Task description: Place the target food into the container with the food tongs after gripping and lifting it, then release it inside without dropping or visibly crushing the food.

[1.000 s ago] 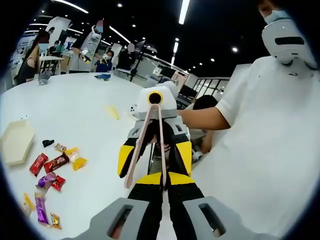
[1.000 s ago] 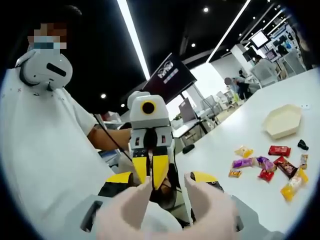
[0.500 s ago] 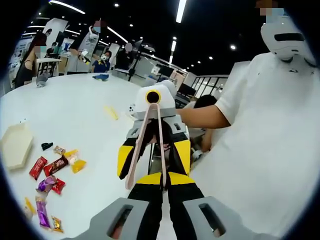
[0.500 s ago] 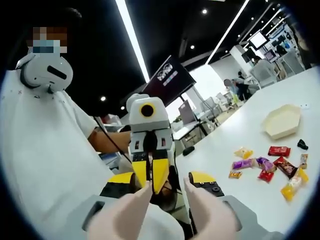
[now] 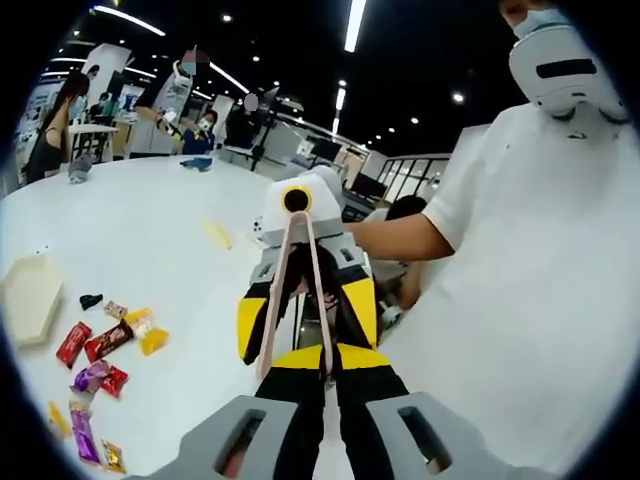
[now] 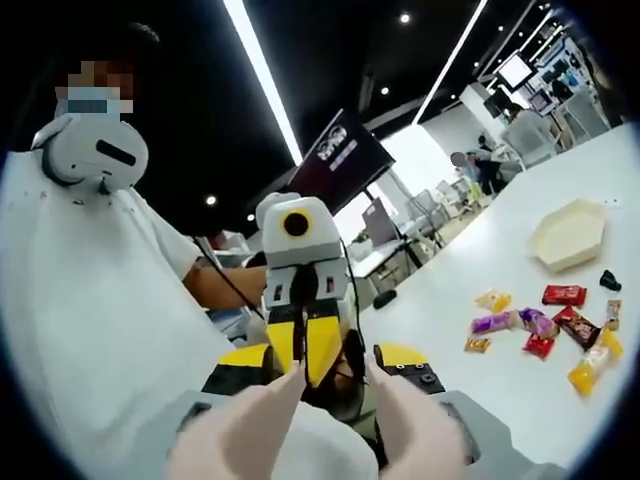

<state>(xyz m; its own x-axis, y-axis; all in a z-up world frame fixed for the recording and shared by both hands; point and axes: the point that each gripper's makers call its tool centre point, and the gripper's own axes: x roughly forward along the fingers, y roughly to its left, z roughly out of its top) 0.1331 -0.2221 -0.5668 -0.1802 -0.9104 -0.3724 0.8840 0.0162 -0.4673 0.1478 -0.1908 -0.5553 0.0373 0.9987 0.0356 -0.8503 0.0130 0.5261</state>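
Note:
Pale pink food tongs (image 5: 300,280) run from under the right gripper's body toward my left gripper; in the right gripper view their two arms (image 6: 250,425) rise wide from the bottom. My right gripper (image 5: 308,305) has its yellow jaws around the arms, shut on the tongs. The left gripper (image 5: 322,358) meets it head-on, jaws together on the tip of one arm, and looks the same from the right gripper view (image 6: 305,345). Both are held in the air off the table's edge. Several wrapped candies (image 5: 105,345) (image 6: 545,325) lie on the white table. A beige hexagonal container (image 5: 30,298) (image 6: 568,232) sits beyond them.
A small black object (image 5: 90,300) lies between the candies and the container. A yellow piece (image 5: 220,235) lies farther out on the white table (image 5: 150,220). The person in a white shirt (image 5: 530,300) stands close behind the grippers. Other people and chairs (image 5: 75,140) stand past the far edge.
Both views have drifted slightly with the hands. The two grippers stay nose to nose with the tongs between them. The candies and container have not moved.

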